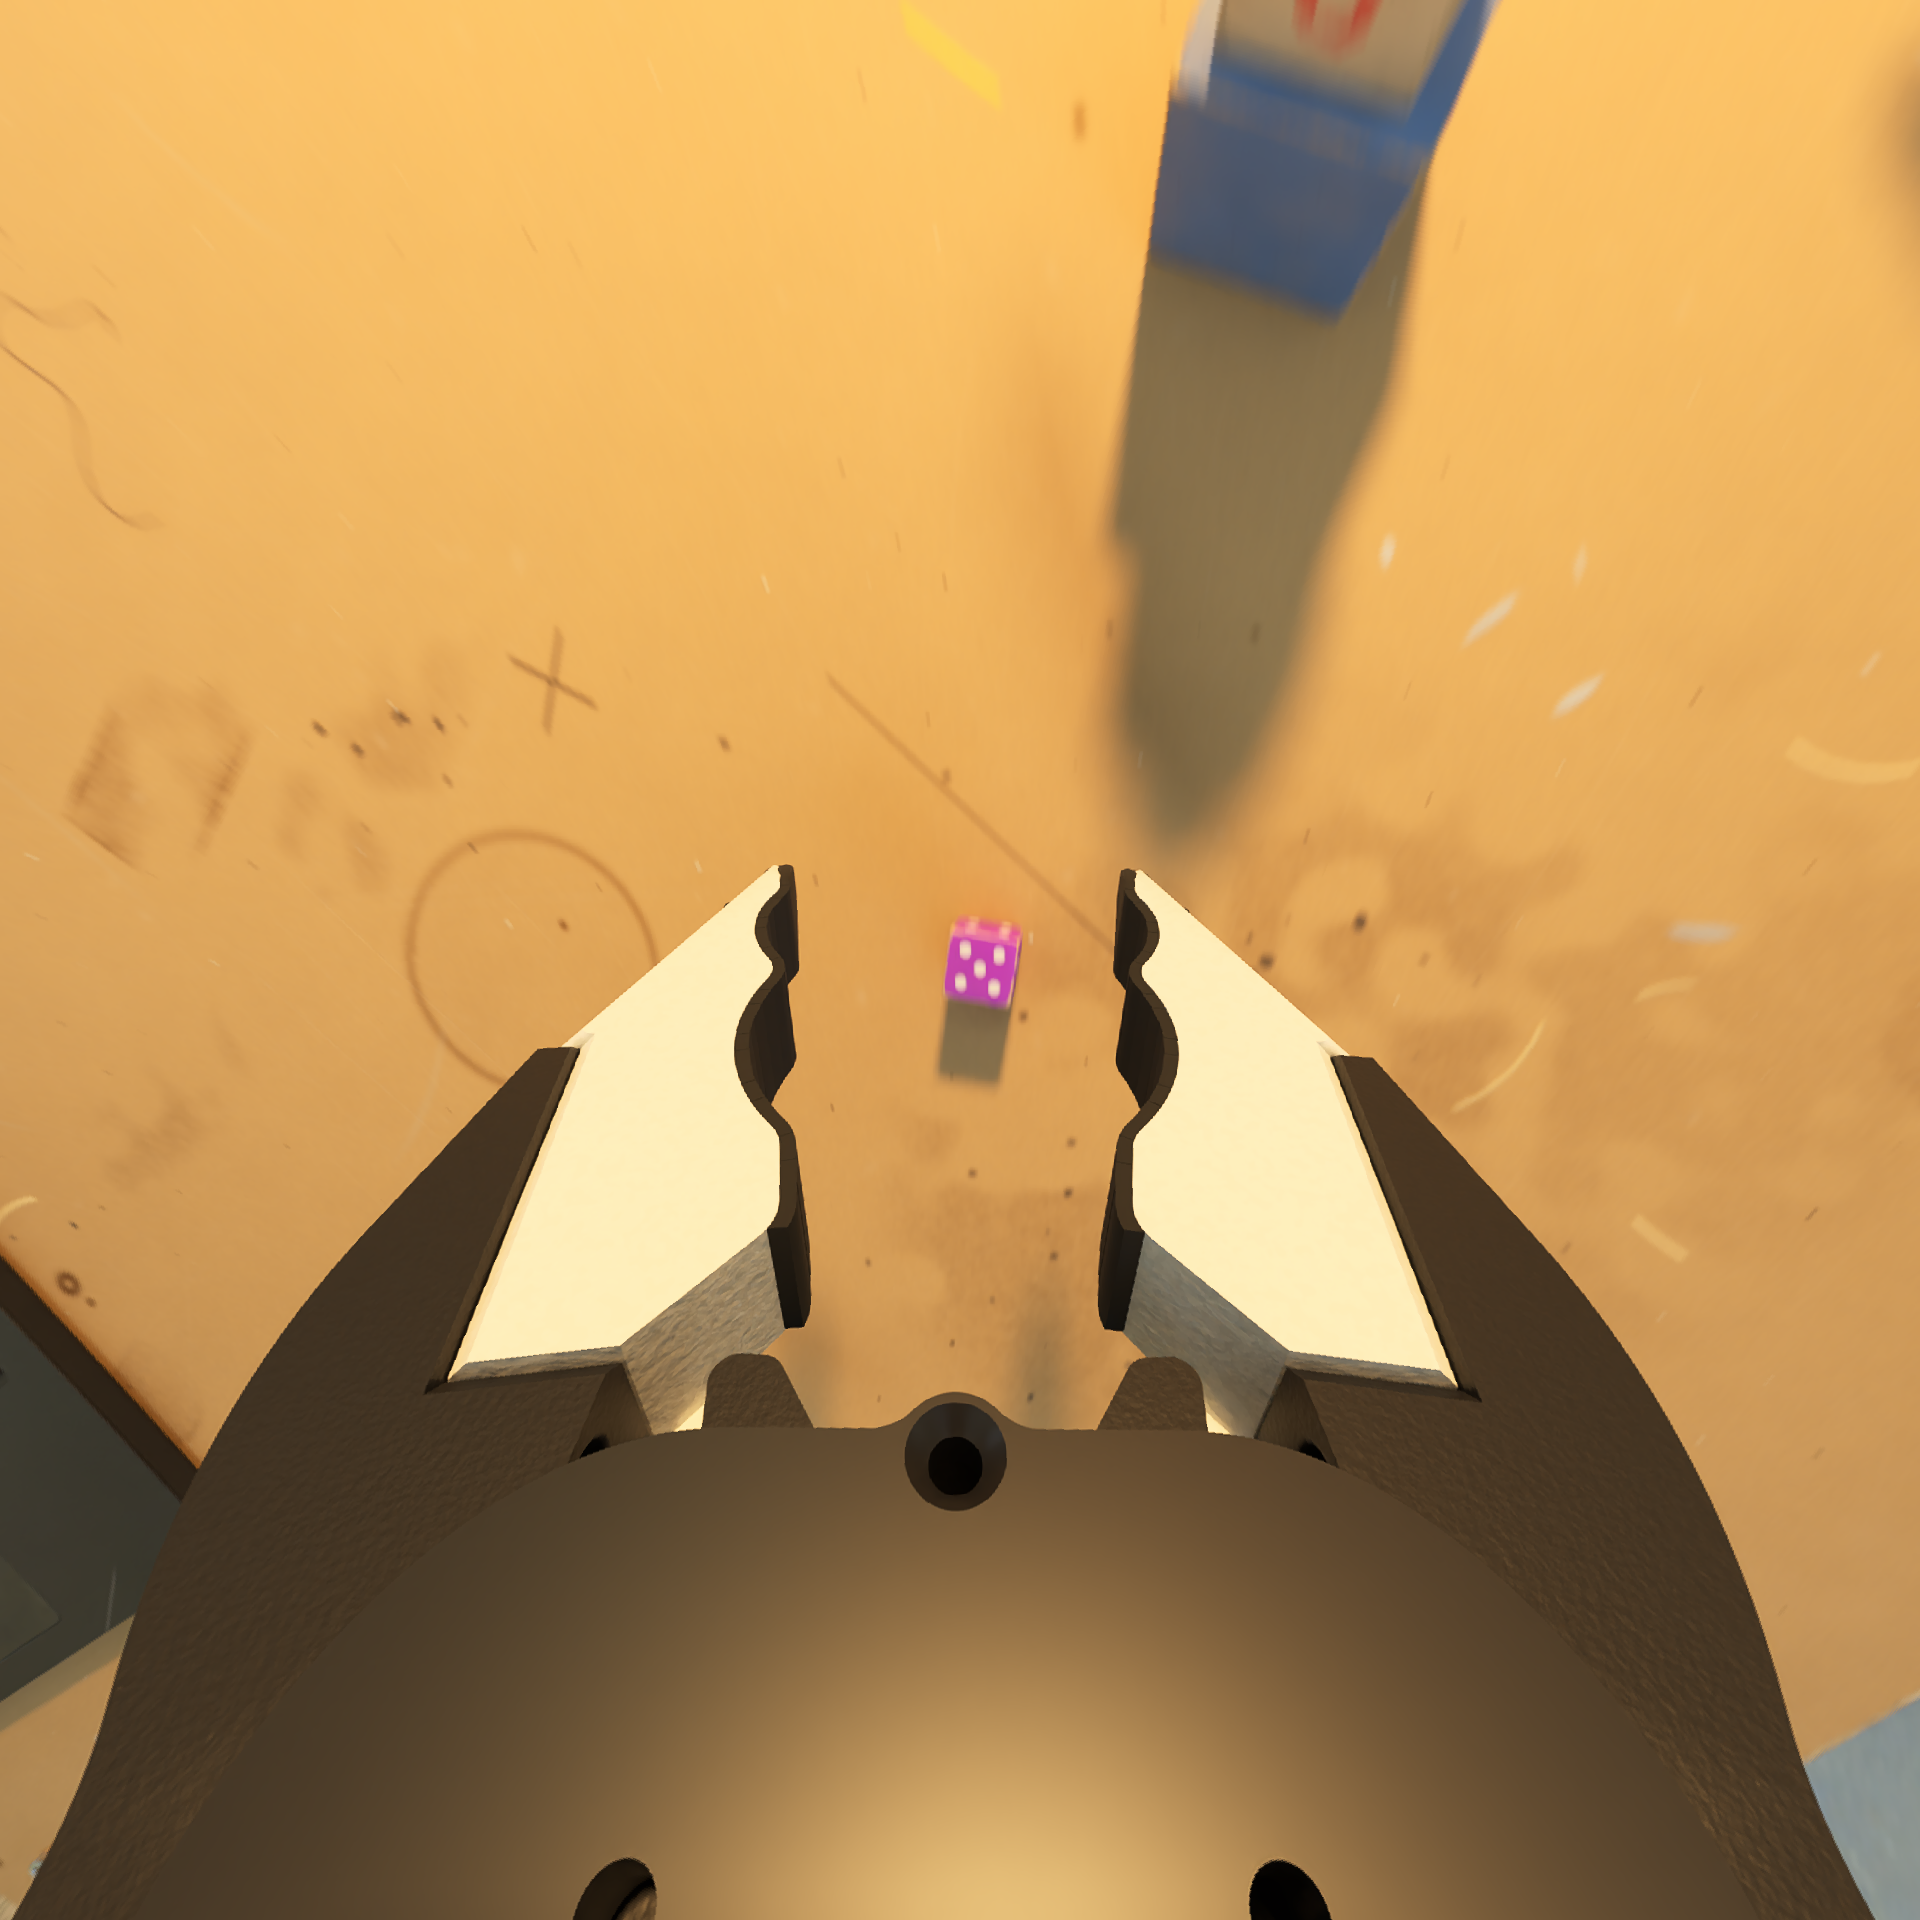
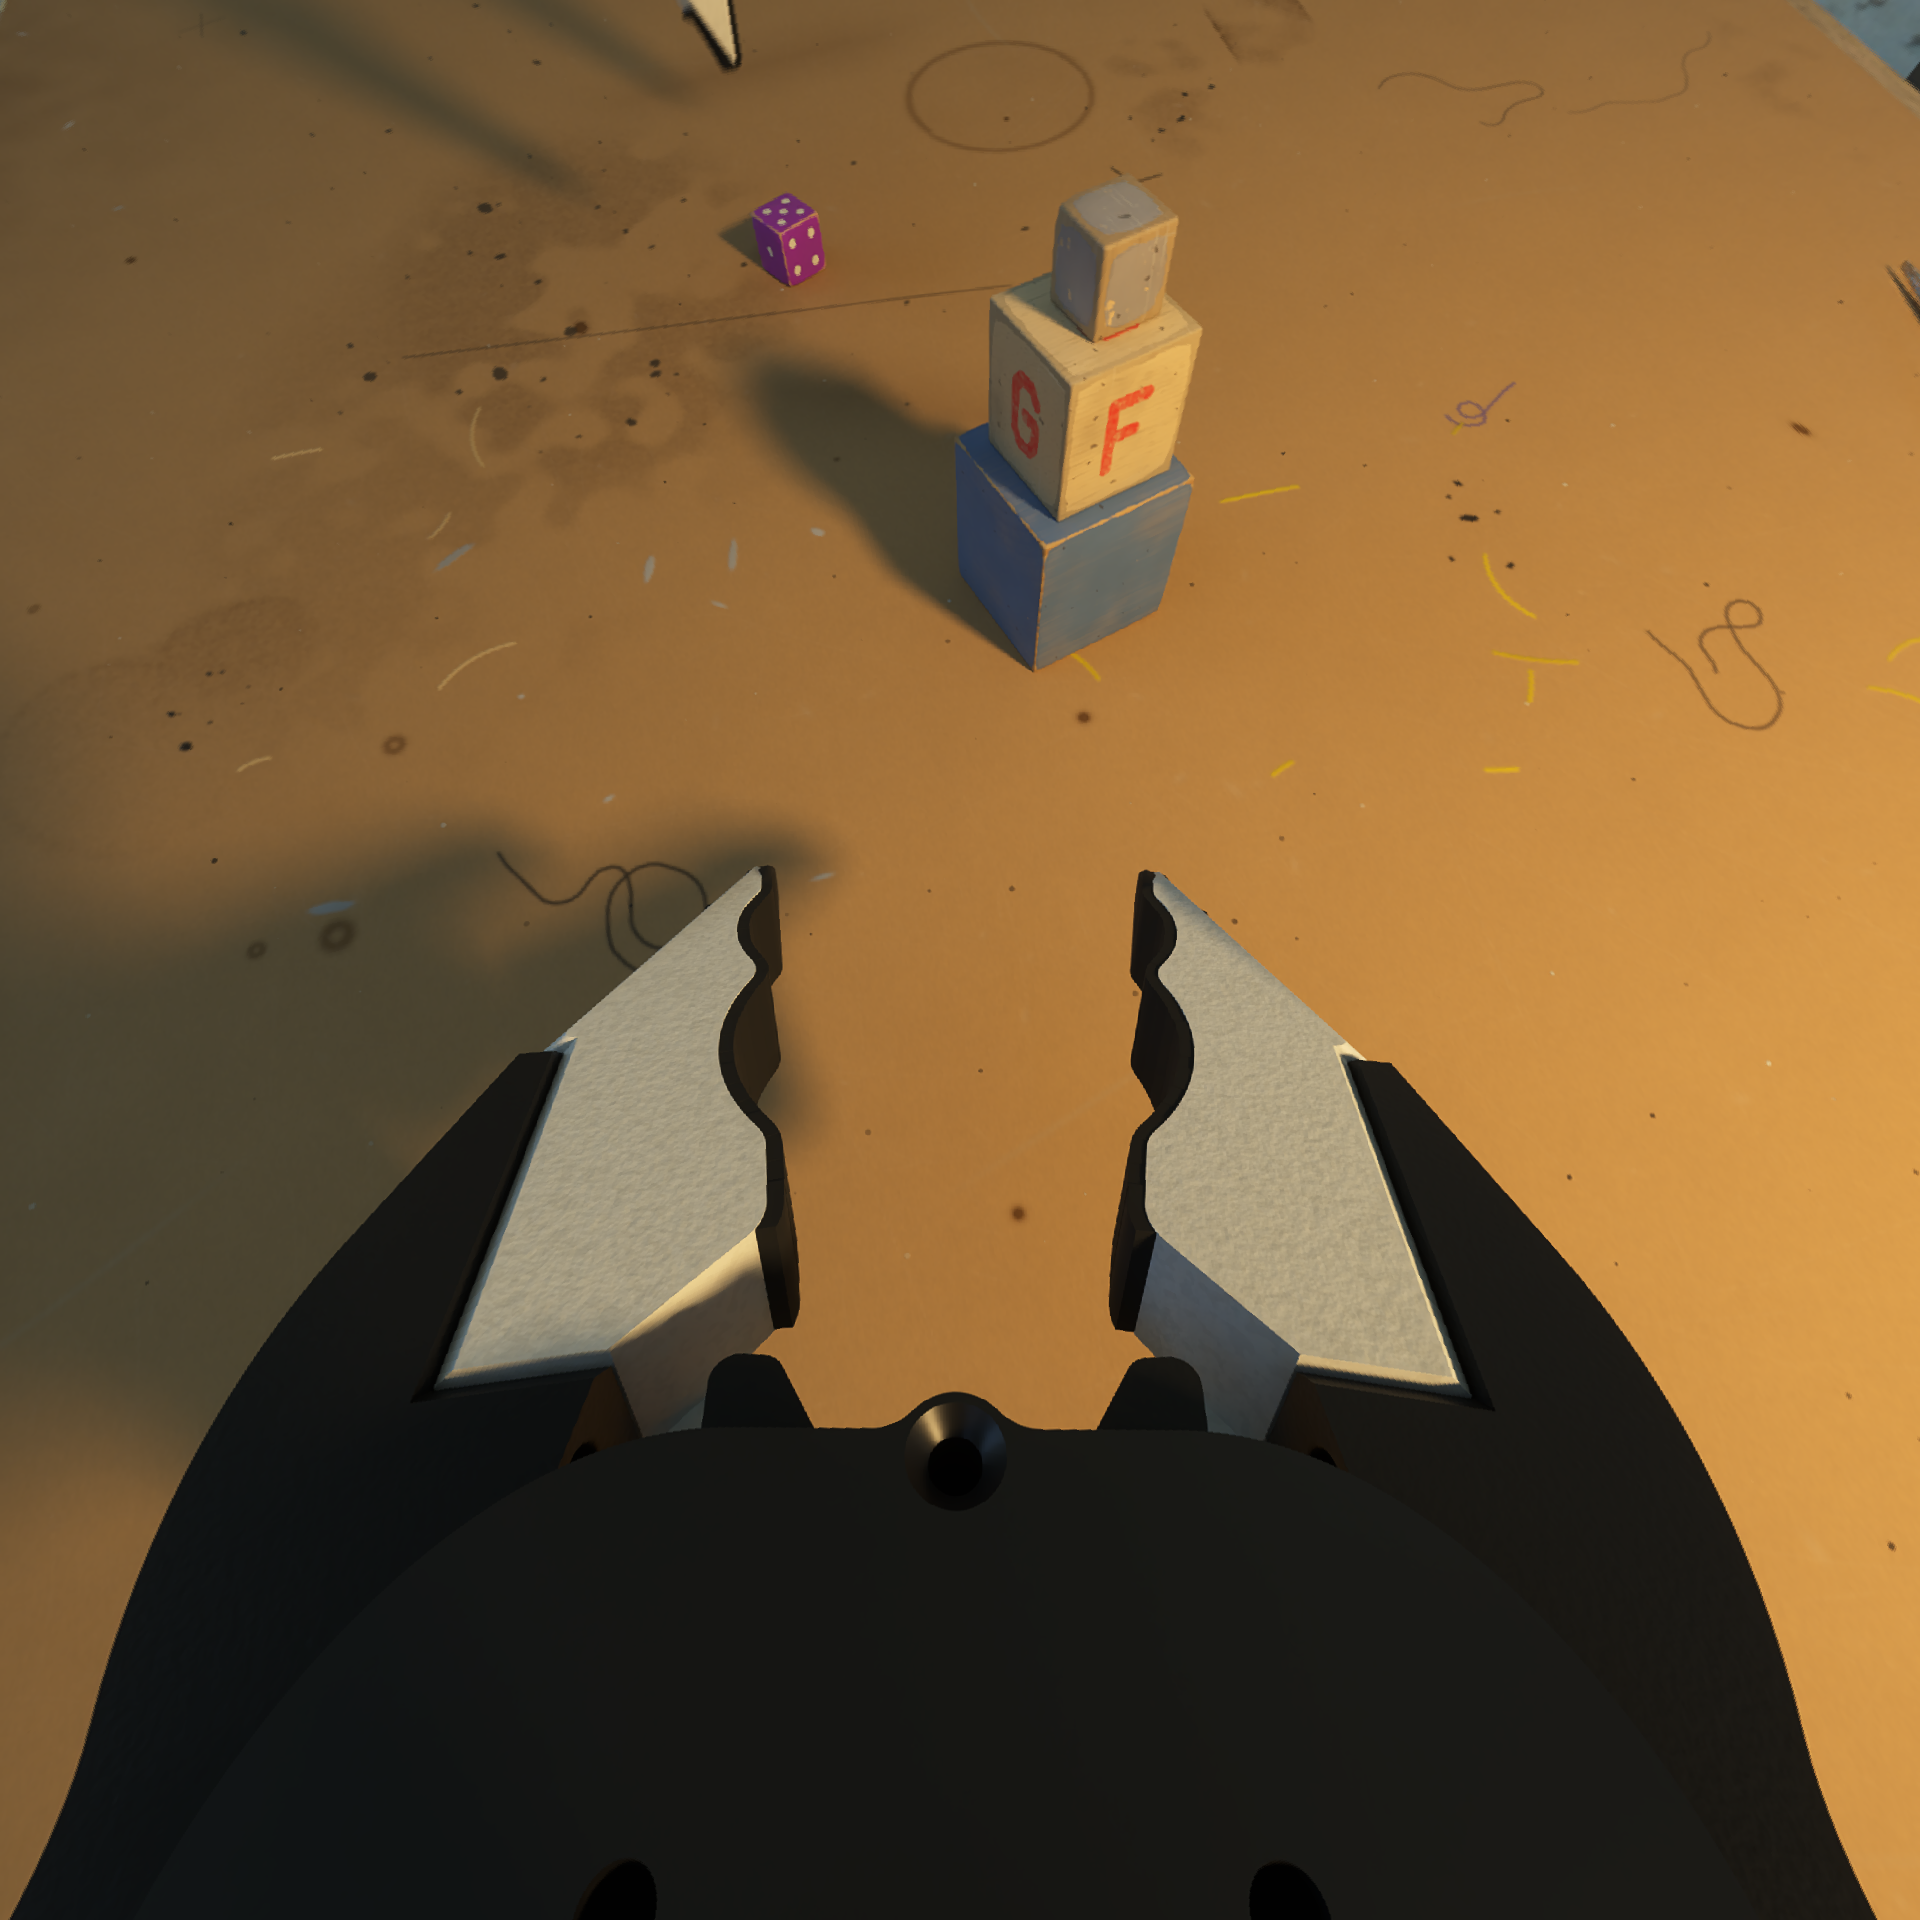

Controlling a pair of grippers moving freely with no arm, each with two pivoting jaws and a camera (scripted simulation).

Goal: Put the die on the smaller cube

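Left gripper [image 1: 954,914]: I hold it spread, empty, above the die [image 1: 981,962].
Right gripper [image 2: 954,914]: spread, empty.
Small grey cube [image 2: 1114,260]: tops the stack, mid-desk [image 2: 1455,935].

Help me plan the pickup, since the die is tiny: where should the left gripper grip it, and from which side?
Come from above, probably. The die sits flat on the table with nothing touching it, framed between the open left gripper jaws. Close on two opposite vertical faces, at mid-height; they are flat and parallel, so the pads seat squarely.
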